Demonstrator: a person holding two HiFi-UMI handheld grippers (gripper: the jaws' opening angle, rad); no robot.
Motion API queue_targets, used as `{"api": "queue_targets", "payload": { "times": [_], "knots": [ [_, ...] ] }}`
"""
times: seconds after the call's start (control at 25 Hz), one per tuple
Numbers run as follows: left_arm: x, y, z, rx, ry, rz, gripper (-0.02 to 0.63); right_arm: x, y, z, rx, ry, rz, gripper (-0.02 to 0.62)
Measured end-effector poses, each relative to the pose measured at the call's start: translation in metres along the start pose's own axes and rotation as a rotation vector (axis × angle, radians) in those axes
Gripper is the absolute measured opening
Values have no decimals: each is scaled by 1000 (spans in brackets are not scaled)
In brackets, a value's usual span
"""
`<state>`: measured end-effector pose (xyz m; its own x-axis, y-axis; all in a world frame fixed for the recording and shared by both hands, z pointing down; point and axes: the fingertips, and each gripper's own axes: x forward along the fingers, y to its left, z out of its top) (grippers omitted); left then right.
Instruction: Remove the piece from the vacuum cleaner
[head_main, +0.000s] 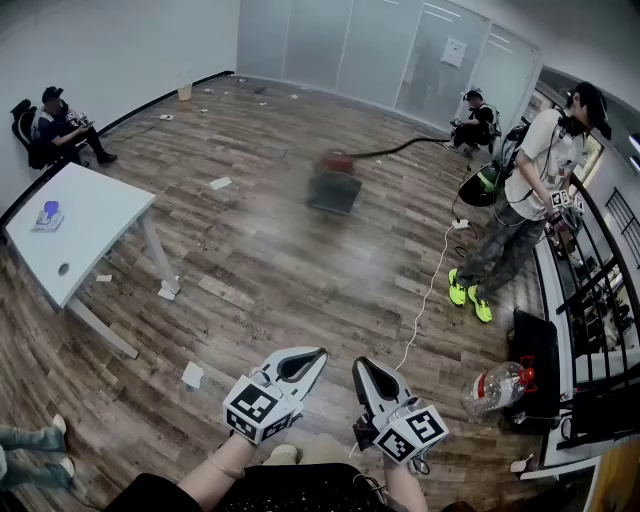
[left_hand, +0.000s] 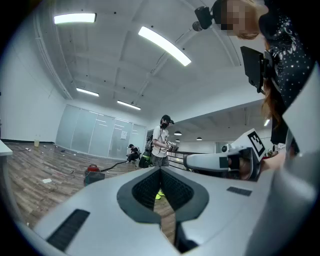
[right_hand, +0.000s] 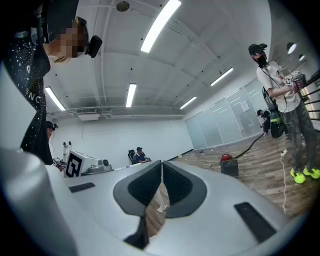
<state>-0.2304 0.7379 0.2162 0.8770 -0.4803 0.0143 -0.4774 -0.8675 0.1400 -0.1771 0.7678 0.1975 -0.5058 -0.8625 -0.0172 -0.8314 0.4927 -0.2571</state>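
Wooden floor carries vacuum cleaner, white table, paper scraps.

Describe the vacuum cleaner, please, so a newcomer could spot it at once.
Look across the wooden floor toward the glass wall. Midway stands the vacuum cleaner. Unlike the flat white paper scraps nearby, it is a dark box with a red top and black hose.

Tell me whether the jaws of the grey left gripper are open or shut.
Shut: in the left gripper view, the grey left gripper's dark ribbed pads meet at their tips, with nothing between them.
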Motion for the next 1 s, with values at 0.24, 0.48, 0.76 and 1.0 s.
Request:
{"api": "queue_targets", "payload": {
  "times": [0.24,0.48,0.76,1.0],
  "knots": [
    [16,17,-1,-28,-9,-11,8,16,-19,-2,14,1,12,11],
    [68,48,0,-40,-1,-4,8,47,-75,7,29,0,15,11],
    [164,107,15,-29,-15,30,8,95,-173,39,15,-3,28,11],
    [231,141,24,2,-28,50,8,126,-244,57,13,-2,45,11]
  ]
}}
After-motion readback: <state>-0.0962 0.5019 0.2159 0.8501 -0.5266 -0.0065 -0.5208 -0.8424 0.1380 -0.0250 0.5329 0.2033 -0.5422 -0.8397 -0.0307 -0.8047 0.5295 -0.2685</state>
